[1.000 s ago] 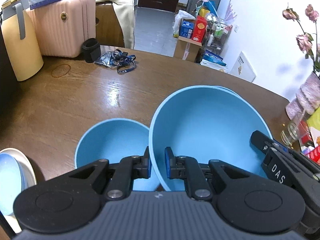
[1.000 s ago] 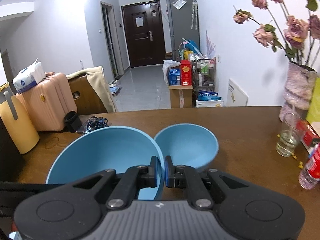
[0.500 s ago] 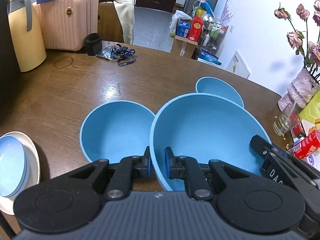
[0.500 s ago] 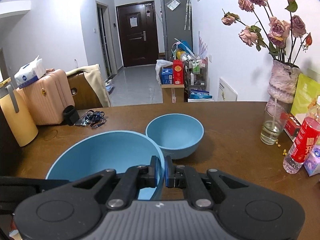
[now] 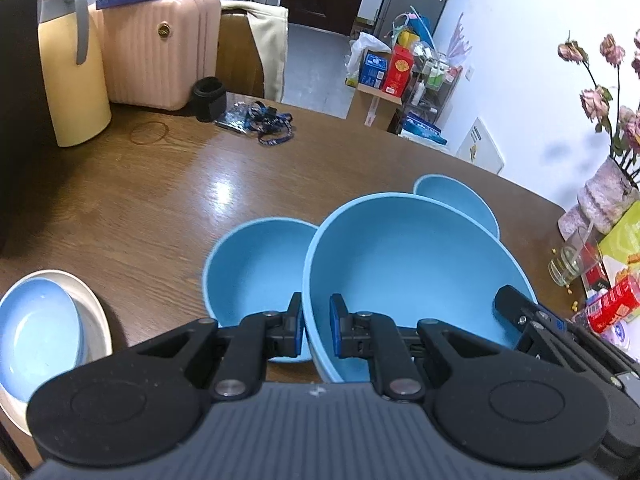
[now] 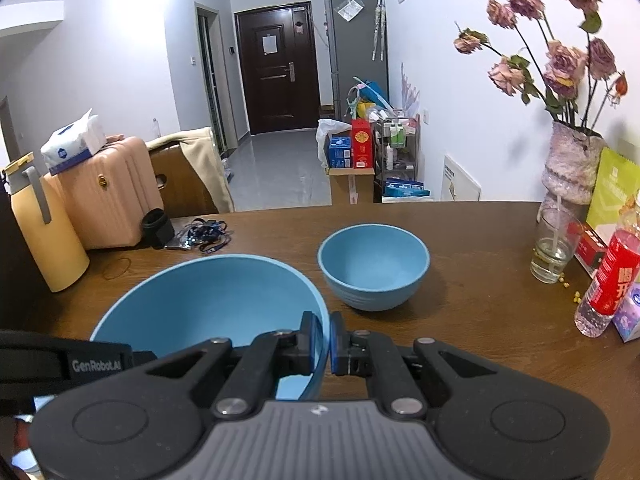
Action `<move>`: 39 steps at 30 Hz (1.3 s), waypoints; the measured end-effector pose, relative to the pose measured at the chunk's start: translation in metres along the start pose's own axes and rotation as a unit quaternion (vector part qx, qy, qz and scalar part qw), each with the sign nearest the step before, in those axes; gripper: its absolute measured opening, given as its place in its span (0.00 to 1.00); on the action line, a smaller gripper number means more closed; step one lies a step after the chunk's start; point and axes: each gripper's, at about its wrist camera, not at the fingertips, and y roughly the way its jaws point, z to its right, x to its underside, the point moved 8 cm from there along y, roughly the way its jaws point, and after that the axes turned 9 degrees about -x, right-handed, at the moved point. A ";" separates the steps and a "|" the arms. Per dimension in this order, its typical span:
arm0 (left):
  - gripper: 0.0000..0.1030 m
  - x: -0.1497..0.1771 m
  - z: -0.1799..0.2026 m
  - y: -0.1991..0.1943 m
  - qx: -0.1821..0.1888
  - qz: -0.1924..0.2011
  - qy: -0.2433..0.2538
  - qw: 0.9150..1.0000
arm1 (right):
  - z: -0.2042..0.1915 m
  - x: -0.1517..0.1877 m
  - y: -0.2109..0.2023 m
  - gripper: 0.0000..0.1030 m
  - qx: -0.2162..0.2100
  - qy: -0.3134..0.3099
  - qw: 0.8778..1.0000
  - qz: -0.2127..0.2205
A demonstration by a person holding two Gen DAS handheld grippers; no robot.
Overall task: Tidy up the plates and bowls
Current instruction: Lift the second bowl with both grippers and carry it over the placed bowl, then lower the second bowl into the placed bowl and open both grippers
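Brown wooden table (image 5: 168, 200) fills the left wrist view, with a doorway and cluttered shelving behind. Left gripper (image 5: 316, 322) is clenched on the near rim of the large blue bowl (image 5: 408, 264), one finger outside the wall and one inside. Right gripper (image 5: 516, 312) enters from the lower right and grips the same bowl's right rim. A medium blue bowl (image 5: 252, 260) sits just beside the large one on its left, partly behind the left finger; a small blue bowl (image 5: 460, 198) shows past the large bowl's far rim. At the left edge a pale blue plate (image 5: 36, 328) rests inside a cream plate (image 5: 94, 312). Farther back stand a yellow jug (image 5: 68, 80), a pink suitcase (image 5: 160, 52) and a tangle of lanyards (image 5: 264, 118); a drinking glass (image 5: 572, 264) stands at the right.

Right wrist view — the same table (image 6: 460, 320) with a dark door at the end of the hall. The right gripper (image 6: 326, 344) is clamped on the large blue bowl's (image 6: 208, 300) right rim, fingers either side of the wall. The small blue bowl (image 6: 374, 264) stands on the table beyond, apart from the large bowl. The left gripper's body (image 6: 64, 360) — its fingers hidden — crosses the lower left. A vase of dried roses (image 6: 572, 168), the glass (image 6: 554, 248) and a red-labelled bottle (image 6: 608, 280) line the right side.
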 end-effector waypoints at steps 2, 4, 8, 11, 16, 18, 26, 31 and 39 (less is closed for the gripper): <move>0.13 -0.005 -0.007 0.000 -0.002 0.003 -0.002 1.000 | -0.008 -0.002 0.004 0.07 -0.003 -0.001 1.000 -0.001; 0.13 -0.012 -0.016 0.001 -0.003 0.006 -0.005 1.000 | -0.016 -0.004 0.010 0.07 -0.006 -0.003 1.000 -0.002; 0.13 -0.024 -0.033 0.007 -0.010 0.013 -0.011 1.000 | -0.033 -0.009 0.024 0.07 -0.017 -0.007 1.000 -0.005; 0.13 -0.031 -0.045 0.018 -0.016 0.011 -0.014 1.000 | -0.046 -0.011 0.037 0.07 -0.020 -0.014 1.000 -0.009; 0.13 -0.034 -0.058 0.045 -0.024 0.000 -0.013 1.000 | -0.056 -0.005 0.061 0.07 -0.020 -0.021 0.999 -0.021; 0.13 -0.031 -0.060 0.056 -0.027 -0.010 -0.013 1.000 | -0.057 0.002 0.071 0.07 -0.020 -0.017 0.999 -0.030; 0.13 -0.019 -0.059 0.090 -0.028 -0.020 0.016 0.999 | -0.051 0.028 0.098 0.07 -0.003 -0.009 0.999 -0.044; 0.13 -0.015 -0.052 0.109 -0.035 -0.014 0.052 0.998 | -0.050 0.033 0.113 0.07 0.013 -0.043 0.998 -0.042; 0.13 -0.017 -0.048 0.124 -0.018 -0.028 0.093 0.995 | -0.052 0.037 0.130 0.09 0.020 -0.090 0.994 -0.059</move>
